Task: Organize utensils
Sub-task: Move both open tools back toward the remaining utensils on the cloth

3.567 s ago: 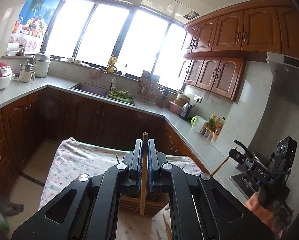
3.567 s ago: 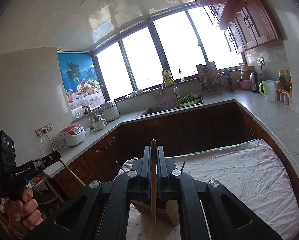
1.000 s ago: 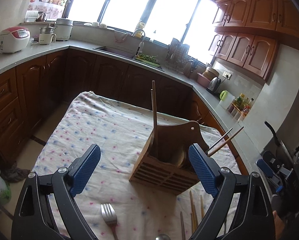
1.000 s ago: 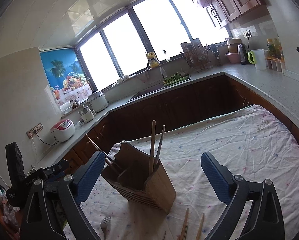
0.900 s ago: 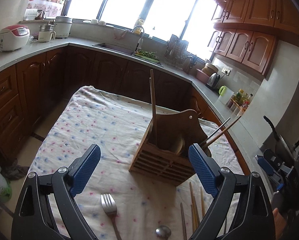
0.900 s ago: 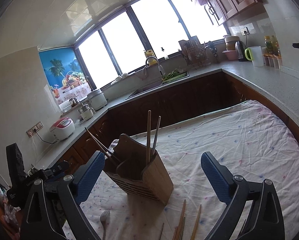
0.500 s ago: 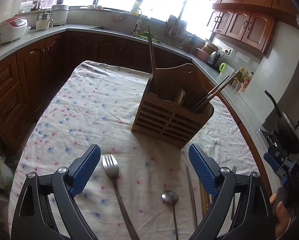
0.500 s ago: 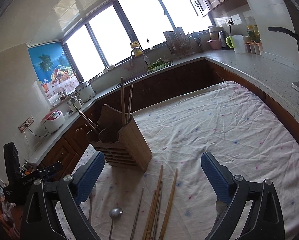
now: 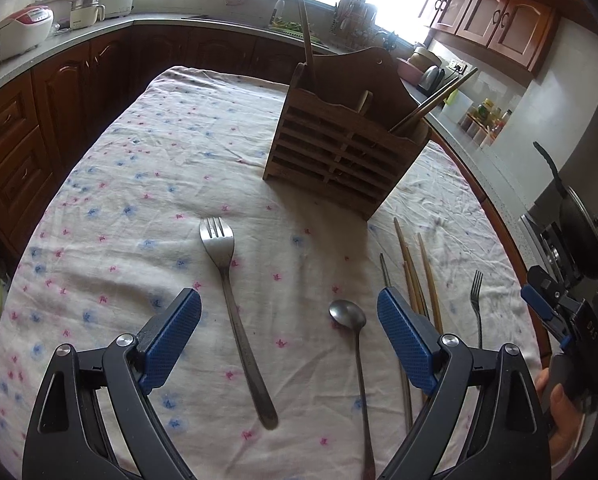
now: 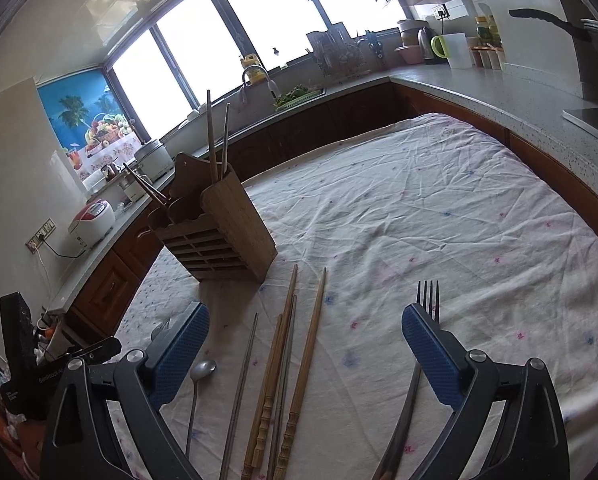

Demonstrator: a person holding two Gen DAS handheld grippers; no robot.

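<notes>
A wooden utensil holder (image 9: 345, 148) (image 10: 223, 232) stands on the cloth-covered table with chopsticks (image 9: 435, 98) (image 10: 215, 136) upright in it. On the cloth lie a silver fork (image 9: 235, 316), a spoon (image 9: 349, 316) (image 10: 203, 368), several loose chopsticks (image 9: 417, 276) (image 10: 287, 360) and a second fork (image 9: 476, 296) (image 10: 427, 300). My left gripper (image 9: 289, 332) is open and empty, above the silver fork and spoon. My right gripper (image 10: 305, 352) is open and empty, above the loose chopsticks; it also shows in the left wrist view (image 9: 547, 312).
A floral tablecloth (image 9: 139, 184) (image 10: 439, 216) covers the table. Dark wood cabinets and a grey counter (image 10: 499, 92) ring the room, with a rice cooker (image 9: 19, 32), a sink (image 10: 259, 76) and a pan (image 9: 579, 220) at the right.
Both grippers let go of their chopsticks into the holder, opened wide and came down and back toward the utensils lying on the cloth.
</notes>
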